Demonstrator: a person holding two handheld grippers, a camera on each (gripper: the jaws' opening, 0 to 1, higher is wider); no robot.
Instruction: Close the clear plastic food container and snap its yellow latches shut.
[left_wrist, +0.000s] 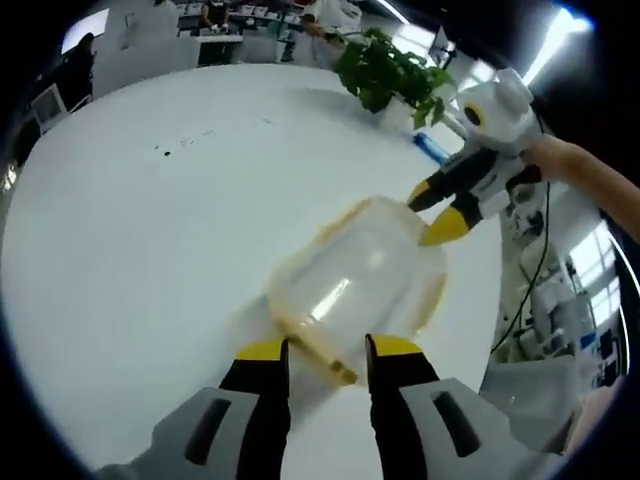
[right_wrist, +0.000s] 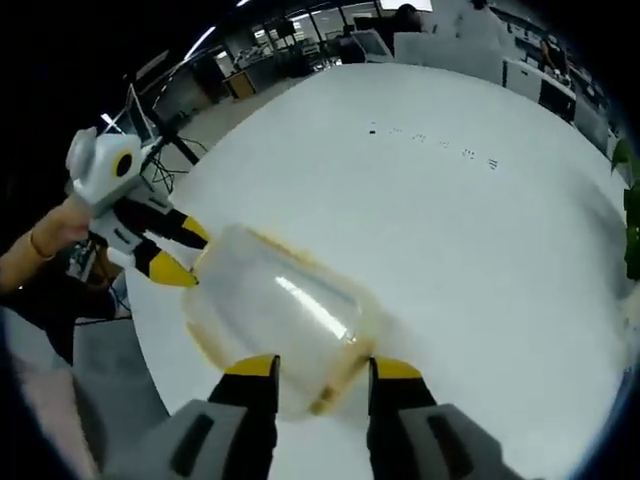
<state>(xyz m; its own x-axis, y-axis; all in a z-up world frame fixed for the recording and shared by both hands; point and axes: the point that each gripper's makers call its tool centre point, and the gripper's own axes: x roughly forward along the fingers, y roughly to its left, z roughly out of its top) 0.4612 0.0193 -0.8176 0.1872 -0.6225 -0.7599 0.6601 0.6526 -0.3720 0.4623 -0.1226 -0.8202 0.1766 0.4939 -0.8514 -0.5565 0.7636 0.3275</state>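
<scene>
The clear plastic food container lies on the white counter between the two tools. In the left gripper view, the left hand-held gripper stands spread at 6 o'clock, straddling a yellow latch. The right hand-held gripper, spread, touches the far end at 2 o'clock. A potted plant sits at 1 o'clock.

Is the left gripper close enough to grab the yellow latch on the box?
Probably yes. The left gripper has its jaws open right at the yellow latch on the near end of the clear container, with nothing between them.
</scene>
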